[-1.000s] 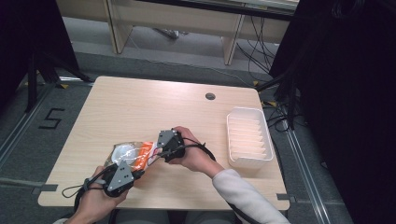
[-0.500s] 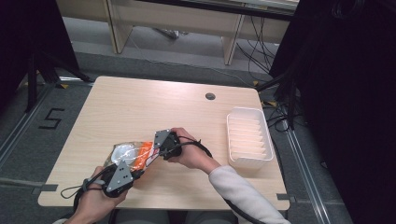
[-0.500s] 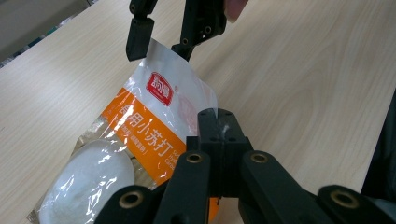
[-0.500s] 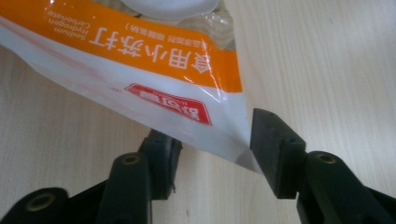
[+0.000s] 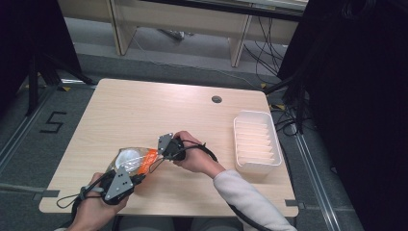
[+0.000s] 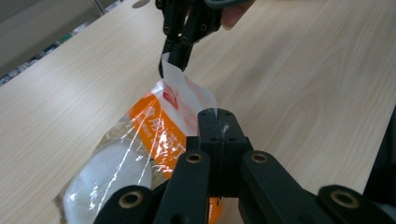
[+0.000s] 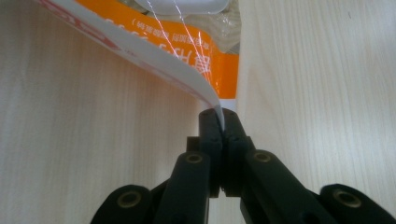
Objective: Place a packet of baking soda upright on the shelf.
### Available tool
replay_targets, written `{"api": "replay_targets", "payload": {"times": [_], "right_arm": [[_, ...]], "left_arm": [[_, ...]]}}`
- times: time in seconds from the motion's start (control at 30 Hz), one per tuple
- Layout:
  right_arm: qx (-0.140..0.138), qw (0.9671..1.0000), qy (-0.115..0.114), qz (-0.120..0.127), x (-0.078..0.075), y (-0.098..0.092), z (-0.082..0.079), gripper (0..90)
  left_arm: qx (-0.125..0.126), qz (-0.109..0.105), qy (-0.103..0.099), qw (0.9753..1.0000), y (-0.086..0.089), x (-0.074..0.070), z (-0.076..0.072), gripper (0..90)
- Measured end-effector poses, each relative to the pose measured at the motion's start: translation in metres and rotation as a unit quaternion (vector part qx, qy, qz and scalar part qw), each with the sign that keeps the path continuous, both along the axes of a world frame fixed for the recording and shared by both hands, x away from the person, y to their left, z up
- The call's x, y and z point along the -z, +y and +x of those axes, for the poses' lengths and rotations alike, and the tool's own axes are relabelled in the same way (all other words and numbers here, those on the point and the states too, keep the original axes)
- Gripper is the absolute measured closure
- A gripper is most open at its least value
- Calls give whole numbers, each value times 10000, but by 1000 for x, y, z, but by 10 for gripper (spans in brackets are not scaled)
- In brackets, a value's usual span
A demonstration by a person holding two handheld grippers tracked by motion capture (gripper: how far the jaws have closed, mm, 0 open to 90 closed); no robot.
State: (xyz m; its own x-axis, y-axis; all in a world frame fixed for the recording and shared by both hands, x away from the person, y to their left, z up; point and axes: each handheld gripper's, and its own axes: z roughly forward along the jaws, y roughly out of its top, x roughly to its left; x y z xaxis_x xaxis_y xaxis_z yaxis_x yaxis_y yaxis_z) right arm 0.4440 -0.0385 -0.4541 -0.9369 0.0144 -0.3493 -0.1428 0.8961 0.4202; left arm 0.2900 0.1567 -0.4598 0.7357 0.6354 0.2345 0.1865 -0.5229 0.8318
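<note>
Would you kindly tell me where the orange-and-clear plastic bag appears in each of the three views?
High view: the plastic bag lies at the table's near edge, between both grippers.
Left gripper view: it fills the lower left, and the left gripper pinches its edge.
Right gripper view: it hangs across the top, and the right gripper clamps its white strip.
Shared landmark: the orange band.

The bag (image 5: 132, 160) lies on the table (image 5: 144, 110) near its front edge, left of centre. The left gripper (image 5: 137, 177) sits at the bag's 5 o'clock, touching its near edge, and the right gripper (image 5: 159, 150) at its 2 o'clock, touching its far corner. The tray (image 5: 256, 142) stands well apart at the bag's 3 o'clock, by the table's right edge, with the hole (image 5: 216, 99) at the tray's 11 o'clock.
</note>
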Motion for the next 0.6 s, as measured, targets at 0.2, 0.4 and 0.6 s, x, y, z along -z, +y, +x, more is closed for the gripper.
{"api": "replay_targets", "payload": {"times": [0.2,0.4,0.6], "right_arm": [[232,9988,412,-144,-28,-9,-4,900],[926,9915,897,-149,-57,-18,-10,900],[1321,9863,974,-176,-89,-29,-12,900]], "left_arm": [[-123,-363,-336,9987,9,-5,-4,899],[-264,-560,-640,9960,11,-8,-3,886],[-412,-609,-733,9946,12,-6,2,576]]}}
